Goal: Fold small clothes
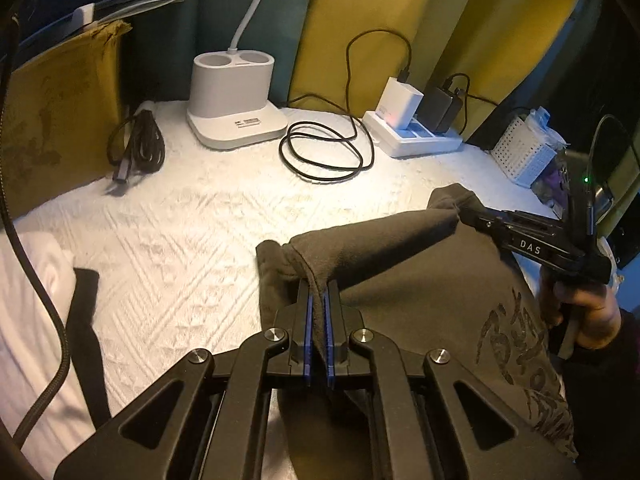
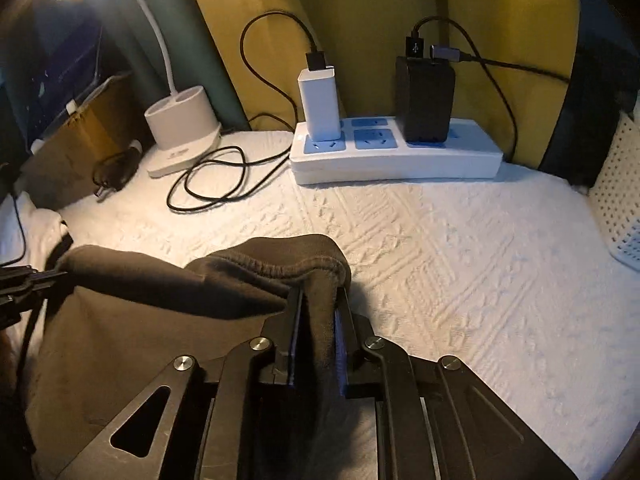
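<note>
Left wrist view: the left gripper [image 1: 319, 286] pinches a soft, dark brown garment [image 1: 400, 280] over a white quilted bed cover [image 1: 180, 232] — printed lettering visible here only.

Right wrist view: the right gripper [image 2: 318, 292] clamps the garment's [image 2: 160, 280] stitched hem — a white power strip [image 2: 400, 156] sits behind.

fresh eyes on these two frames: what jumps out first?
The dark brown garment held up over the white quilted cover, each top corner pinched shut in tongs: left tongs and right tongs. Behind, along the yellow backdrop, a white power strip with two chargers plugged in, and a lit desk lamp at far left.
</note>
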`<state>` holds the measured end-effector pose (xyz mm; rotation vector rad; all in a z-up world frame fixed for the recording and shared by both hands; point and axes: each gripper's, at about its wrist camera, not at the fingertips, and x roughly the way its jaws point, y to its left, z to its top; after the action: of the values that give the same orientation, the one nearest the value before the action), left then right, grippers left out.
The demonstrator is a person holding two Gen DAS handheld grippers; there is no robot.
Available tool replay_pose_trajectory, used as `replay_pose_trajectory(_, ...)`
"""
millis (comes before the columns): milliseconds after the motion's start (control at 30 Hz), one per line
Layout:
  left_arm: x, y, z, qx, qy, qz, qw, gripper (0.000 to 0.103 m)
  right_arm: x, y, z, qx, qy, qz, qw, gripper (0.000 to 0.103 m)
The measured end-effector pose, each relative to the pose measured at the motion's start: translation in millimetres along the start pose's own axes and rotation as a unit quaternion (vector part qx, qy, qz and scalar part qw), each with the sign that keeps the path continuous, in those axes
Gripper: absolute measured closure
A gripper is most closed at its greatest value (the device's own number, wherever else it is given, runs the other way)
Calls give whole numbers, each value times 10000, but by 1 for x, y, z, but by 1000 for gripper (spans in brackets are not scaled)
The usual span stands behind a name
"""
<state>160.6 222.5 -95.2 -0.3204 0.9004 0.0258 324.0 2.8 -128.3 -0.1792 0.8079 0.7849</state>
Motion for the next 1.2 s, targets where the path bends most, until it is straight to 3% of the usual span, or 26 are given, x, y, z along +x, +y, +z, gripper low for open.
replay_pose_trajectory(67,-6,4,0,-139,-15,125,9998,96,-1,-2,-2,-3,58,-347,9994,57)
replay_pose_trajectory(133,-16,6,-1,-161,-13,174,9997,96,-7,-7,-5,39,-17,-501,9987,46)
replay_pose_trajectory(233,-34,-1,-8,-26,-111,301,9995,96,-24,-11,-13,92,-111,-510,9986,46)
replay_pose_trajectory(800,-74,-63,-96,202,219,-597,9978,96,-104,13,-84,105,-294,-493,9983,45)
replay_pose_trajectory(867,-76,-67,-105,223,230,-687,9971,86,-111,18,-92,96,-308,-488,9983,45)
replay_pose_trajectory(933,-77,-69,-112,185,222,-749,9968,48,-119,22,-100,93,-350,-493,9981,45)
replay_pose_trajectory(1200,-67,-80,-134,418,327,-659,9964,49,-149,35,-132,121,-428,-425,9981,45)
